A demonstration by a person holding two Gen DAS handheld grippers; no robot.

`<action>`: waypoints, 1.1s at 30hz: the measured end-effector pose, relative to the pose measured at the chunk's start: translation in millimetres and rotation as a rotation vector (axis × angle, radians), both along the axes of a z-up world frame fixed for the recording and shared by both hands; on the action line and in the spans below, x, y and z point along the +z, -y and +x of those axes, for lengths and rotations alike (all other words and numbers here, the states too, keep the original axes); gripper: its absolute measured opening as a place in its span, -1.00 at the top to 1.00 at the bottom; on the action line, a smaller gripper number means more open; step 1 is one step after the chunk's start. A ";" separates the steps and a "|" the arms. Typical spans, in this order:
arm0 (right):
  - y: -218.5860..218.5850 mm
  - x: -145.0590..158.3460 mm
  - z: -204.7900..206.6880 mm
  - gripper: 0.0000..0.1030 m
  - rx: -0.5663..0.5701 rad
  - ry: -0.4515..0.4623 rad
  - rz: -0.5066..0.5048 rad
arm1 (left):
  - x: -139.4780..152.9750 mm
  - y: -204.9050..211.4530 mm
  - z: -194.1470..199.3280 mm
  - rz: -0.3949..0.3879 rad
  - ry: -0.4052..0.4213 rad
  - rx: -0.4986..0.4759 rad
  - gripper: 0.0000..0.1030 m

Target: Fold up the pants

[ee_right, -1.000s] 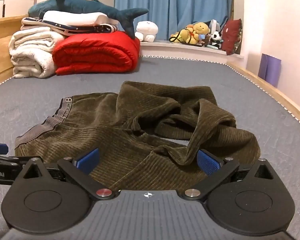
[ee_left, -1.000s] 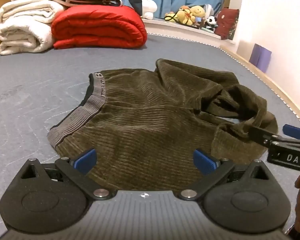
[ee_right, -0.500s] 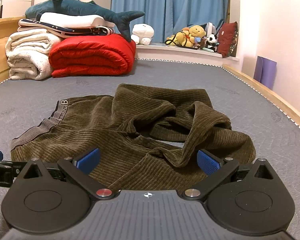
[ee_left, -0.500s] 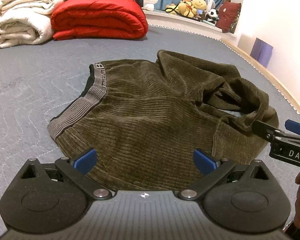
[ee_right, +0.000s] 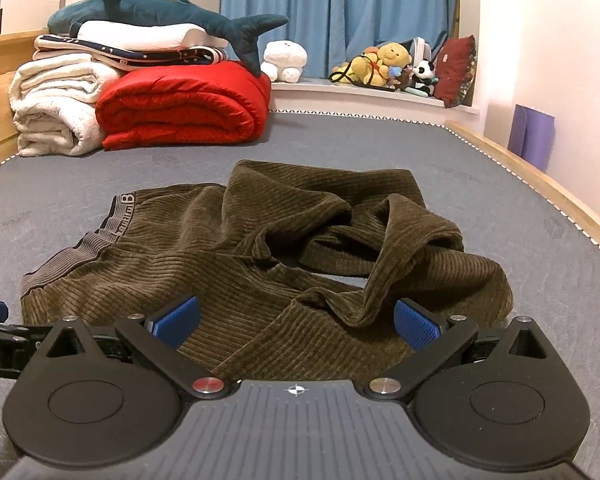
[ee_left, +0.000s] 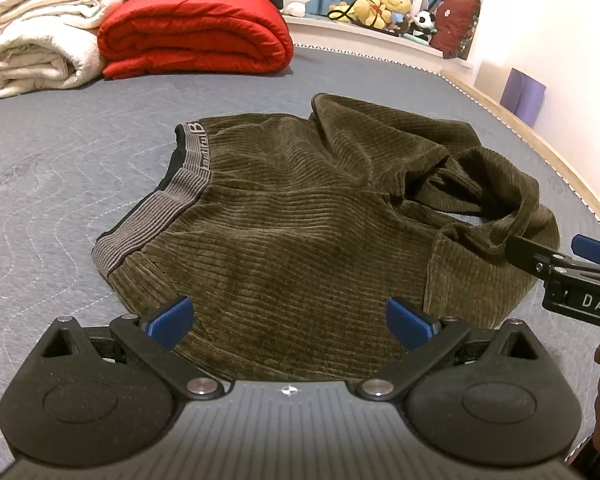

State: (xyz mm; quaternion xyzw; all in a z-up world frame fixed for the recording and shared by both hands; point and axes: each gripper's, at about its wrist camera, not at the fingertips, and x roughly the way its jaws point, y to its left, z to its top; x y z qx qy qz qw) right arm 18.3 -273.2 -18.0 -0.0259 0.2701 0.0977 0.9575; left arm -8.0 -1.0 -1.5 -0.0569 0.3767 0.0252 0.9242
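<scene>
Olive corduroy pants lie on the grey quilted bed, grey waistband at the left, legs bunched in loose folds at the right. My left gripper is open and empty, hovering just above the pants' near edge. My right gripper is open and empty, low over the crumpled leg part. The right gripper also shows in the left wrist view at the right edge, beside the leg fabric.
A red folded quilt, white rolled blankets and a plush shark are stacked at the far left. Stuffed toys line the window ledge. A wooden bed rail runs along the right.
Both grippers have drawn back and risen slightly, so the pants sit farther ahead. Both stay open. The pants have not moved.
</scene>
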 end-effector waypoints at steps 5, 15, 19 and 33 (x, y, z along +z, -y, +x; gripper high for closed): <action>-0.3 -0.2 -0.5 -0.99 0.006 0.004 -0.005 | -0.4 -0.1 -0.4 0.001 -0.003 0.004 -0.99; -1.9 -1.3 -0.3 -0.99 0.006 0.001 -0.013 | 0.5 0.6 -0.1 0.001 -0.005 0.001 -0.99; -2.0 -2.3 0.4 -0.99 0.005 -0.004 -0.014 | 0.3 0.5 -0.2 0.001 -0.005 0.002 -0.99; -2.7 -2.1 0.6 -0.99 0.007 -0.007 -0.014 | 0.1 1.8 -0.1 0.001 -0.006 -0.001 -0.99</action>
